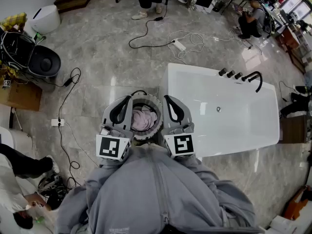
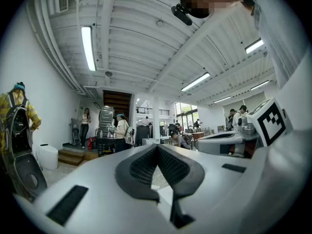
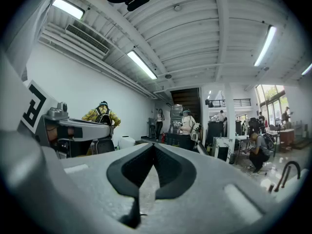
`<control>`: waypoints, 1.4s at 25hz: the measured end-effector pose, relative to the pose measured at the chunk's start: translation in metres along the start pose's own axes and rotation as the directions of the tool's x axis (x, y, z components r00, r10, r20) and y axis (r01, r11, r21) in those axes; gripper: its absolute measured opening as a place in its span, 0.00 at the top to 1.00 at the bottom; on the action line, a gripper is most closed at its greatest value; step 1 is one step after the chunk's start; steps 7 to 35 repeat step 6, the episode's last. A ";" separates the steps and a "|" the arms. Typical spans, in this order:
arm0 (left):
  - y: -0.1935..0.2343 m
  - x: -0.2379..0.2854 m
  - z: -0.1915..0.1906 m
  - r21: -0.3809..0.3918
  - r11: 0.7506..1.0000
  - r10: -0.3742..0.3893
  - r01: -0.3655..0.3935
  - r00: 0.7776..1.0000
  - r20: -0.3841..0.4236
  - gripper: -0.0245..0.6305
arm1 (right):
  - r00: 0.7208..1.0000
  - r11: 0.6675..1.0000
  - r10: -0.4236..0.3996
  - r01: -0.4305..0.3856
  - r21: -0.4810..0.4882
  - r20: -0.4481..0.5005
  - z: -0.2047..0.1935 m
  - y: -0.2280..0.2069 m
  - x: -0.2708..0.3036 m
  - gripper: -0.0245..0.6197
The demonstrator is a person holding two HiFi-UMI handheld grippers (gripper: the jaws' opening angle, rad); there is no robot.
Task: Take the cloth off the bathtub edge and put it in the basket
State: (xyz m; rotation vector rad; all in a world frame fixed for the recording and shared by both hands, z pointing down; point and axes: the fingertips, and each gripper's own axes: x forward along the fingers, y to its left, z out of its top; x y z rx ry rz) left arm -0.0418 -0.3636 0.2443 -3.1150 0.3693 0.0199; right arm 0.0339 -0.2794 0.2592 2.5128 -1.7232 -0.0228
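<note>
readable text, brands, numbers, signs: none. left marker cube (image 1: 113,147), on the left gripper (image 1: 129,98): black-and-white square pattern, no letters or figures. right marker cube (image 1: 181,144), on the right gripper (image 1: 166,98): a like pattern, a code and not print. grey sweatshirt (image 1: 161,194), lower hem: one short line of pale print, too small to read.

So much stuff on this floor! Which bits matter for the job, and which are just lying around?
For the job: pale pink cloth, lying in the round grey ribbed basket; white bathtub; left gripper and right gripper, both shut, empty.
Lying about: black cable, white power strip, brown cardboard box.
</note>
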 end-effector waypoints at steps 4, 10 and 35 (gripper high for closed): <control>0.000 0.002 -0.001 -0.002 1.000 -0.001 0.001 1.000 -0.007 0.95 | 1.000 1.000 0.002 -0.002 0.002 -0.002 0.001 -0.001 0.002 0.95; 0.000 0.004 -0.001 -0.002 1.000 -0.003 0.003 1.000 -0.006 0.95 | 1.000 1.000 0.008 -0.008 -0.001 -0.002 0.002 -0.002 0.003 0.95; 0.000 0.004 -0.001 -0.002 1.000 -0.003 0.003 1.000 -0.006 0.95 | 1.000 1.000 0.008 -0.008 -0.001 -0.002 0.002 -0.002 0.003 0.95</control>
